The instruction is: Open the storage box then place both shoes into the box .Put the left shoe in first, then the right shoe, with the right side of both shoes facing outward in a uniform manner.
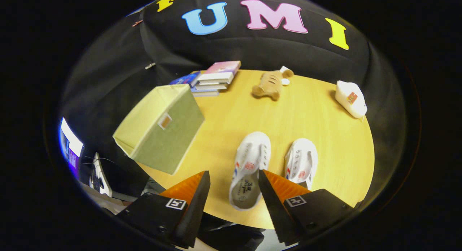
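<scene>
Two white canvas shoes stand side by side on the wooden table (317, 110), toes pointing away from me. The left shoe (249, 168) lies between my fingers and just ahead of them, its heel opening near the tips. The right shoe (301, 163) sits just beyond my right finger. A green-yellow fabric storage box (160, 127) with its lid closed stands ahead of my left finger, at the table's edge. My gripper (234, 179) is open, hovering above the table, touching nothing.
A stack of books (213, 79) lies at the far side of the table behind the box. A tan plush toy (270, 85) rests beyond the shoes. A white pouch (351, 98) sits at the far right rim. A monitor and keyboard (94, 171) stand below the table beyond the box.
</scene>
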`<control>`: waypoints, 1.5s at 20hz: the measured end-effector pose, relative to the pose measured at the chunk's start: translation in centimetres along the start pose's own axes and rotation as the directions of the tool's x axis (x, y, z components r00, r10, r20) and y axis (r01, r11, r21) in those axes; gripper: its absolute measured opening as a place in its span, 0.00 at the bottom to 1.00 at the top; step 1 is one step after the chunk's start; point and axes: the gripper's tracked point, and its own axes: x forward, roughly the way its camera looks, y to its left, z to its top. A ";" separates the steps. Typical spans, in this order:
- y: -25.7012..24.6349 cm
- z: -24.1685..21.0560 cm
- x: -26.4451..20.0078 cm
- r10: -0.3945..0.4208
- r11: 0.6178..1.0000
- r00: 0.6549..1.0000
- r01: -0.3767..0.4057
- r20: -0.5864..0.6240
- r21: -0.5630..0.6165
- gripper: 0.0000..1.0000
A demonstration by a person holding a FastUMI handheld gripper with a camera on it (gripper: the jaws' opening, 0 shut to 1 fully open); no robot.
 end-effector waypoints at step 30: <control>-5.3 0.7 8.5 -0.206 0.973 0.978 0.200 0.039 0.115 0.05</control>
